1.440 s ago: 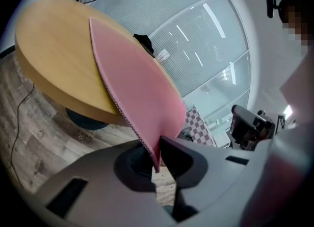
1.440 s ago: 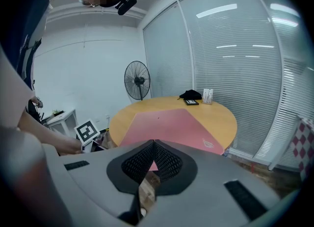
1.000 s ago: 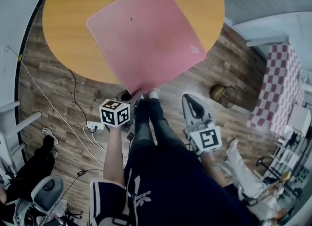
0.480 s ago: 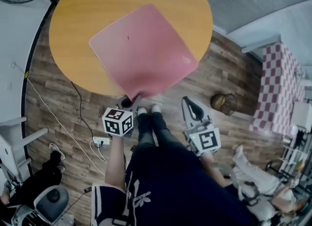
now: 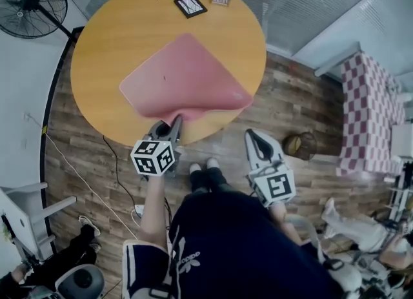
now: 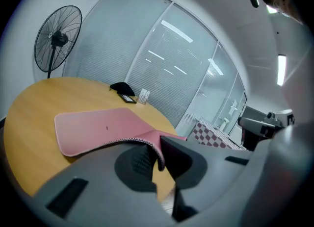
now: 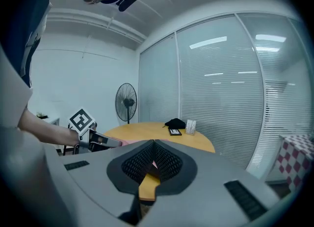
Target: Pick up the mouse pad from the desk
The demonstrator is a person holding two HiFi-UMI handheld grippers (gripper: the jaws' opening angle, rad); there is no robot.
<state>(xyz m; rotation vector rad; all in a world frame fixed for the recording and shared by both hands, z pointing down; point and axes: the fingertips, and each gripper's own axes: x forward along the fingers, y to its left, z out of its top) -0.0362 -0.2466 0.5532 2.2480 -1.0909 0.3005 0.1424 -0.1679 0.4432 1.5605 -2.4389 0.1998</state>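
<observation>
The left tongs (image 5: 175, 122) pinch the near edge of the pink mouse pad (image 5: 184, 78) above the worktop (image 5: 106, 39); the right tongs (image 5: 253, 137) are closed, empty.

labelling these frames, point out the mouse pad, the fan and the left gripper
mouse pad (image 5: 187, 75), head view, middle of its pink top
fan (image 5: 30, 0), head view, hub of its cage
left gripper (image 5: 175, 122), head view, jaw tips on the pad's near edge

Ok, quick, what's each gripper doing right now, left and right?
Left gripper: closed on the near edge of the pink mouse pad.
Right gripper: fingers closed, holding nothing.
</observation>
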